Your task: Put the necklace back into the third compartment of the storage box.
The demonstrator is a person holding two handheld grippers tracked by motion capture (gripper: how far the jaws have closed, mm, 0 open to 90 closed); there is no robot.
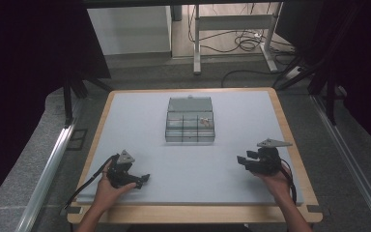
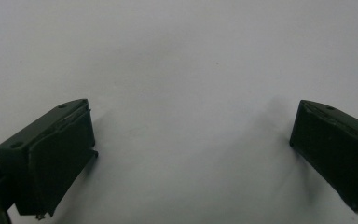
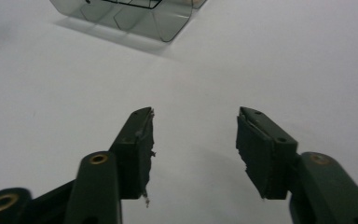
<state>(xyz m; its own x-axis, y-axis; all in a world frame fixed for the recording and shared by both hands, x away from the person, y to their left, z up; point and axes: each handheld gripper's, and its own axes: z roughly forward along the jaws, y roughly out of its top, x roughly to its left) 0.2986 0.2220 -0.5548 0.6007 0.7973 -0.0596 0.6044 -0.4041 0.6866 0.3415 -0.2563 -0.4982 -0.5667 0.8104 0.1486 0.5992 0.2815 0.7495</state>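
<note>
A clear plastic compartment box with its lid folded back sits at the middle of the white mat; one right-hand compartment holds a small pale item. A corner of the box is at the top of the right gripper view. My left gripper rests low near the mat's front left, held by a hand. In its own view the left gripper has its jaws wide apart over bare mat. My right gripper is at the front right, pointing left. The right gripper is open with nothing between its fingers.
The white mat lies on a wood-edged table. Metal rails run along both sides of the table. Behind it stand a desk frame and loose cables on the floor.
</note>
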